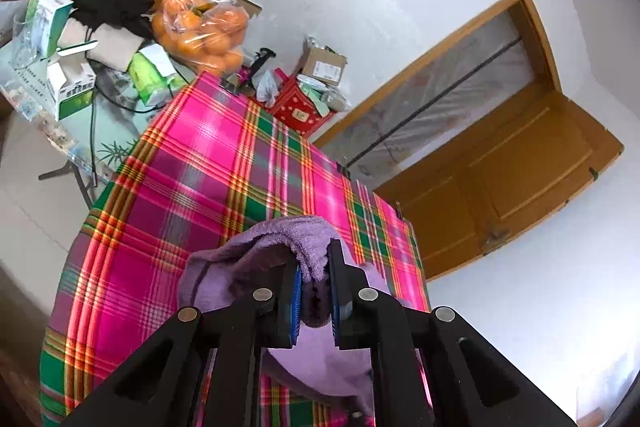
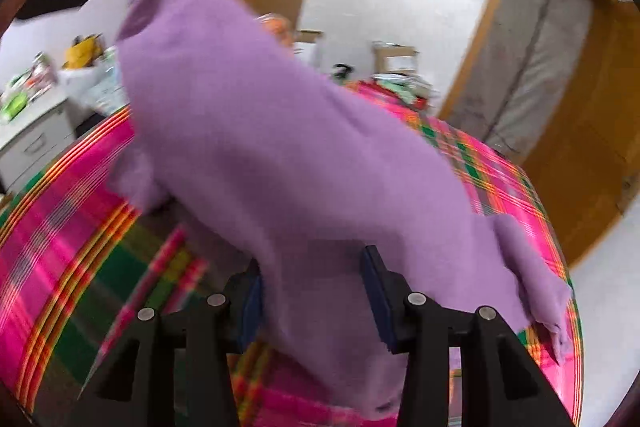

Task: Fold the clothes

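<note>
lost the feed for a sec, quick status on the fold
Left gripper shut on purple towel, lifted off plaid table. Right gripper fingers apart, towel between them, unpinched. Nothing in the way.

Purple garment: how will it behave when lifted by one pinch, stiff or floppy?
Likely floppy: the purple garment sags from the left gripper to the plaid tablecloth. Its fuzzy pile probably resists slipping. The right gripper is open, so expect swinging.

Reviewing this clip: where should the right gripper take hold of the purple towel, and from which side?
Grip the purple towel at its loose low corner on the plaid cloth, coming from the right. The left gripper already pinches a raised edge; the fabric slopes down to that free corner.
</note>
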